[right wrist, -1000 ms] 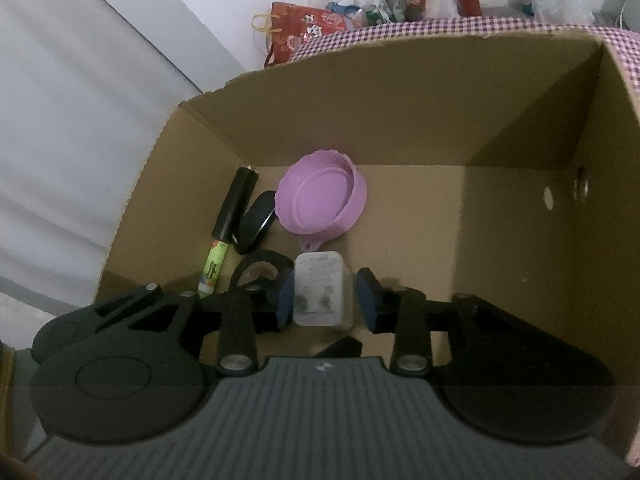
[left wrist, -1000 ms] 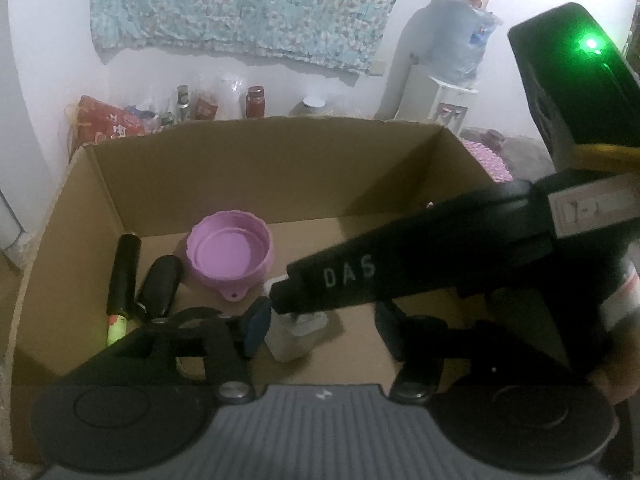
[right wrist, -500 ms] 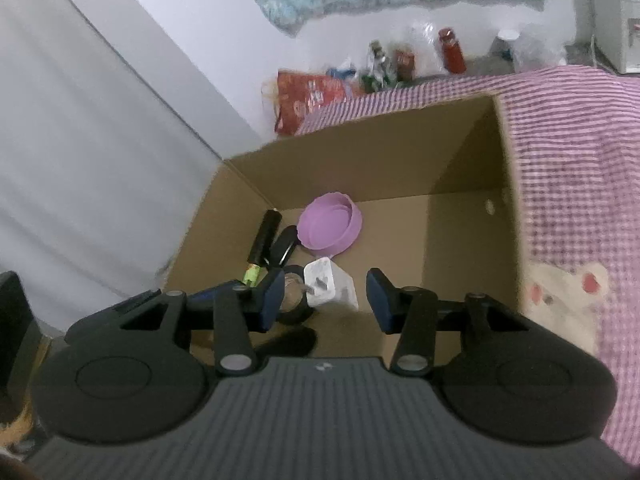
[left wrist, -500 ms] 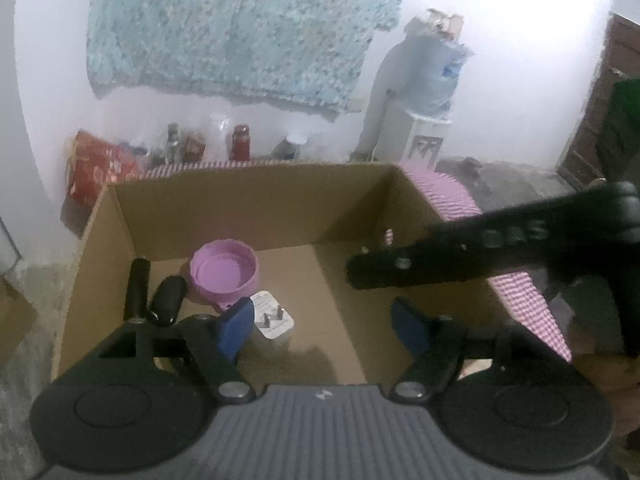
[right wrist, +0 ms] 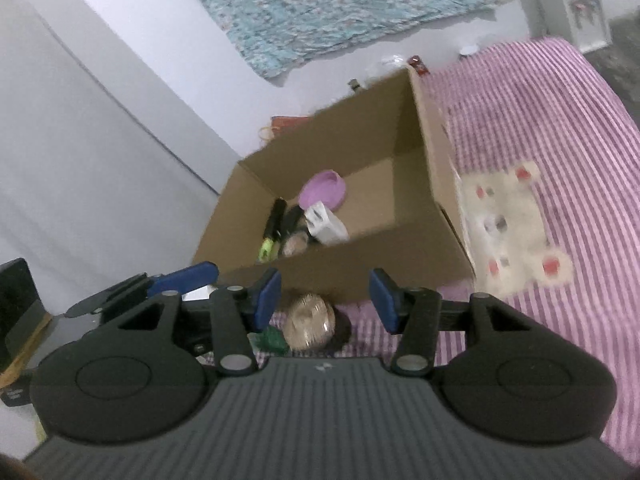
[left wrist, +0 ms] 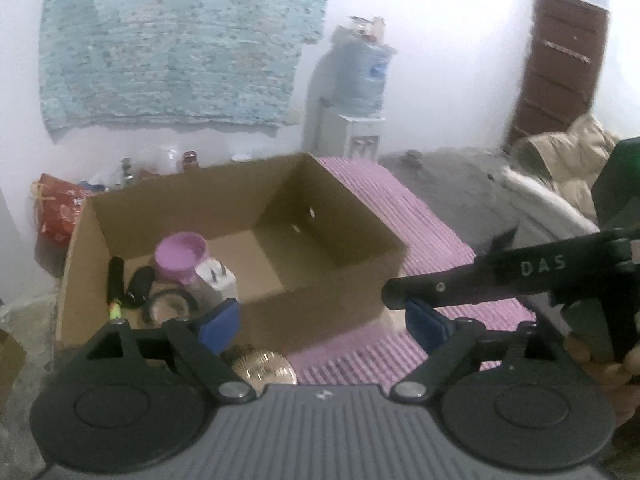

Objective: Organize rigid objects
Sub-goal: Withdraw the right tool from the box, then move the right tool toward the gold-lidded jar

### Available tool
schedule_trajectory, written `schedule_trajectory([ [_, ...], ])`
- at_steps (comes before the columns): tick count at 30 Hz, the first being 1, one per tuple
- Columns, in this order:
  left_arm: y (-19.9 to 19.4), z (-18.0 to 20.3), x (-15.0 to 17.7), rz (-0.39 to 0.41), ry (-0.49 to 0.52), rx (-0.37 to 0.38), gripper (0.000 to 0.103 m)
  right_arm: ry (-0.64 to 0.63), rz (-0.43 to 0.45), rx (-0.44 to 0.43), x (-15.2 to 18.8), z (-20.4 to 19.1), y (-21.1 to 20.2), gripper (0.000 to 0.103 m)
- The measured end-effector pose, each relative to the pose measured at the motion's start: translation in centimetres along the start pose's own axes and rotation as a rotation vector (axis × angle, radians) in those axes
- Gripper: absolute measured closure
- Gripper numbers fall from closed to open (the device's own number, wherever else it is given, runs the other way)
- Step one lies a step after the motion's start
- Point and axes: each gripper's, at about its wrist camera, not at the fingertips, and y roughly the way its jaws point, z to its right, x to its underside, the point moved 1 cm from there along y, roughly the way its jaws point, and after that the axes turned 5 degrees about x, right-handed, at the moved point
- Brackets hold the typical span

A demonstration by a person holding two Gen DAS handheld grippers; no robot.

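A cardboard box (left wrist: 328, 272) is shown at centre frame on a purple striped cloth (right wrist: 560, 128). In its lower left corner a white charger (left wrist: 216, 278) is seen leaning beside a purple bowl (left wrist: 181, 254), a roll of tape (left wrist: 170, 305) and a black marker (left wrist: 115, 280). The left gripper (left wrist: 322, 322) and the right gripper (right wrist: 326, 300) are held empty, jaws spread, near the box's front wall. A gold round object (right wrist: 310, 322) is seen below the box.
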Motion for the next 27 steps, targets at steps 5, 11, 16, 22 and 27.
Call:
schedule_trajectory([
  [5, 0.4, 0.2, 2.4, -0.048, 0.029, -0.013, 0.012, 0.087, -0.017, 0.012, 3.8, 1.5, 0.4, 0.054],
  [11, 0.4, -0.2, 4.3, -0.073, 0.037, -0.033, 0.011, 0.115, -0.047, 0.023, 5.6, 1.7, 1.8, 0.054],
  [16, 0.7, -0.5, 5.1, -0.089, 0.027, -0.037, 0.011, 0.101, -0.053, 0.026, 5.9, 1.3, 2.0, 0.053],
  [22, 1.1, -0.1, 5.6, -0.102, 0.039, -0.038, 0.01, 0.09, -0.059, 0.027, 5.7, 1.0, 2.0, 0.052],
  [27, 1.3, 0.2, 5.9, -0.103, 0.054, -0.048, 0.011, 0.087, -0.07, 0.026, 6.0, 0.9, 2.1, 0.052],
])
